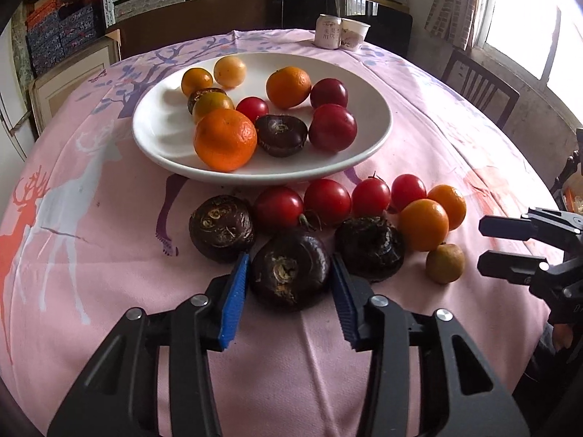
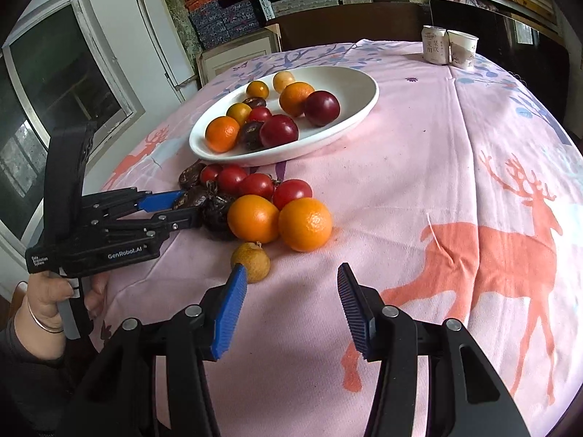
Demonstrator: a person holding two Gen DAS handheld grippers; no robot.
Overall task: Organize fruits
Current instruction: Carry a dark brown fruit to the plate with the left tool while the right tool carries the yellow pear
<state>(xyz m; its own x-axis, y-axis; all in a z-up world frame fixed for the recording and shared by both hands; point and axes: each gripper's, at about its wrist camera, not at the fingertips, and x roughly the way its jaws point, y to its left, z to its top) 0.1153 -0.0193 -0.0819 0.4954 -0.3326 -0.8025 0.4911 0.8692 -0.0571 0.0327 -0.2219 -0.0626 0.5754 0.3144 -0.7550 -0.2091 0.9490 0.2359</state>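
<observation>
Left gripper [image 1: 289, 273] jaws stand narrow around a dark water chestnut [image 1: 289, 268], one blue pad [image 1: 235, 291] on each flank; contact looks made or nearly made, nut resting on the pink tablecloth [image 1: 109, 240], not lifted. Cannot tell if squeeze is firm. Right gripper [image 2: 288, 284] jaws wide, holding nothing, hovering over bare cloth near the table's near edge, left pad just beside a small yellowish fruit [image 2: 251, 260].

Around the held nut: two more chestnuts, one left [image 1: 221, 227], one right [image 1: 370, 247], the right one very close to the right pad. Behind them a row of cherry tomatoes [image 1: 328, 200], then two small oranges [image 1: 424, 224] toward the right side. Further back, mid-table, white plate [image 1: 160, 134] already carrying oranges, tomatoes, plums and chestnuts. Can [image 1: 327, 31] and paper cup [image 1: 354, 34] at the far edge.

Step in hand, judged: grasp this chestnut, move to plate. To do well: close on the widest part, pads level, nut is round and lumpy so may roll or squirt out; lift straight up first to avoid dragging the right neighbour; set down in a free spot of the plate, left half looks open; release low so it does not knock the tomatoes
</observation>
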